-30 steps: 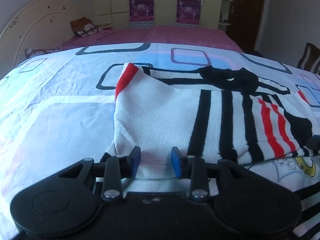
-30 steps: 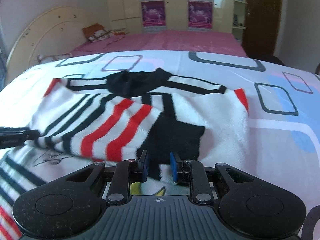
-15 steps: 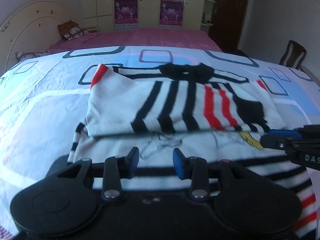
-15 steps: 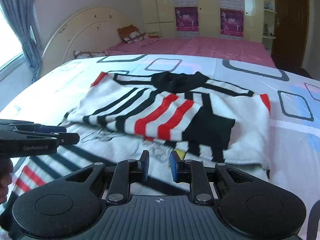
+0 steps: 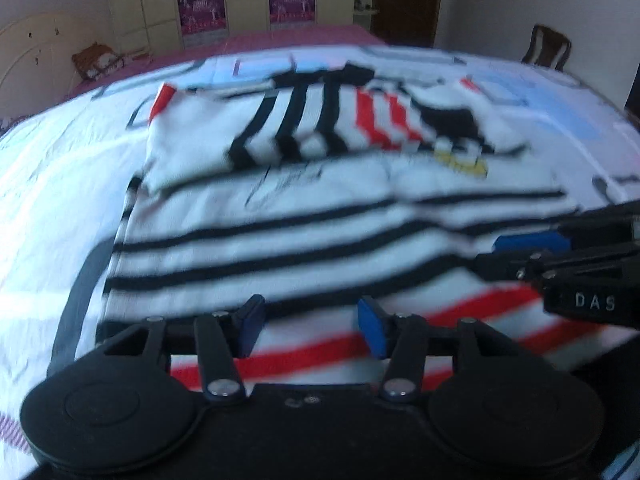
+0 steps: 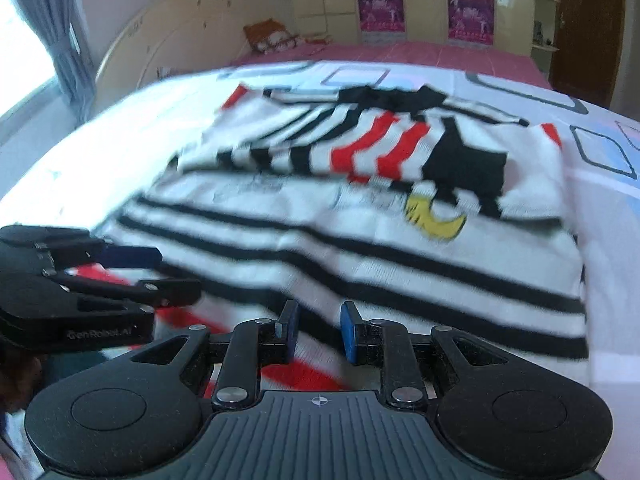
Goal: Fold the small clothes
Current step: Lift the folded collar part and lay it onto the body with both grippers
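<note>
Bedspread [image 5: 60, 184] | shirt [image 5: 320, 216] beyond jaws | left gripper [image 5: 312, 326] opening, empty | right gripper [image 6: 318, 332] parted, empty

Light: soft daylight, window [image 6: 24, 60] at left of right wrist view overexposed | Shadows: faint; dark band beside striped garment [image 5: 320, 216] | Blur: motion smear across bedspread [image 5: 60, 184] and stripes; gripper bodies sharp | Distortion: fisheye bowing, corners vignetted black

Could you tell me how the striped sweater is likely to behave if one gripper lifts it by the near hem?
The striped sweater looks like soft knit, so it would probably droop. Its folded-over sleeves lie loose and may slide off. It is probably light.
</note>
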### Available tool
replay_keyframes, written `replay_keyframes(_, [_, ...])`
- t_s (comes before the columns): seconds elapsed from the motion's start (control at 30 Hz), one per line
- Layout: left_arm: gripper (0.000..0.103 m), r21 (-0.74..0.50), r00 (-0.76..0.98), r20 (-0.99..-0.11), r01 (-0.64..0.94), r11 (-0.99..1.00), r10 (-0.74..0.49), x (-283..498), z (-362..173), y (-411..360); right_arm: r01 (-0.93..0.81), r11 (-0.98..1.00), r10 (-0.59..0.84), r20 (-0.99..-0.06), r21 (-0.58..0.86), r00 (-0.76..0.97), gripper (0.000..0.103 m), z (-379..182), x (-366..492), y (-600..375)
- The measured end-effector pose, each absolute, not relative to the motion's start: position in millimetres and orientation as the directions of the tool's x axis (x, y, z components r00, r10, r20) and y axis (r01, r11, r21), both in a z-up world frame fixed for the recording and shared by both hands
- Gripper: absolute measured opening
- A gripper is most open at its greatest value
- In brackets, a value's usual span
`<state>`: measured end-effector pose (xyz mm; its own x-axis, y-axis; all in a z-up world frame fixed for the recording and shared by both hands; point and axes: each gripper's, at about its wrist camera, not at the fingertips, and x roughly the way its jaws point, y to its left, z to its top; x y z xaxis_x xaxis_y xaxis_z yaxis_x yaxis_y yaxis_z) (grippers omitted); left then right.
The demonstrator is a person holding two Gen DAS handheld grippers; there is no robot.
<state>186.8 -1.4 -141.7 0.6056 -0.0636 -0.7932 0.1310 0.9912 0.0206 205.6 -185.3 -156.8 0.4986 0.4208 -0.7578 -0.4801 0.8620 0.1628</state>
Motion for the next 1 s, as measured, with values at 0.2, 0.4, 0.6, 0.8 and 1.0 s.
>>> replay_keyframes(0.2, [0.052, 0.014, 0.616, -0.785, 0.131, 0.991, -0.071, 155.0, -145.8, 27.5, -0.4, 0.911, 0.327, -0.769, 0.102, 0.549, 0.022, -163.4, 183.5, -208.4])
replay_keyframes(0.4, [0.052, 0.005, 0.608, -0.79, 0.128, 0.992, -0.075, 130.9, -141.5, 44.4, -0.334, 0.941, 0.252, -0.774, 0.055, 0.581, 0.023, -159.6, 153.2, -228.6])
replay_keyframes(0.6, [0.059, -0.015, 0.592, -0.802, 0.102, 0.995, -0.073, 126.2, -131.0, 43.8, -0.247, 0.961, 0.25, -0.756, 0.12, 0.606, 0.023, -149.3, 133.3, -238.2])
replay_keyframes(0.8, [0.073, -0.003, 0.619, -0.782, 0.113, 0.994, -0.073, 110.3, -119.3, 42.4, -0.215, 0.975, 0.188, -0.721, 0.056, 0.666, 0.075, -139.3, 111.1, -244.4])
replay_keyframes(1.0, [0.074, -0.013, 0.619, -0.782, 0.098, 0.995, -0.071, 99.5, -117.7, 49.1, -0.195, 0.978, 0.183, -0.735, 0.071, 0.653, 0.074, -140.0, 101.2, -252.3])
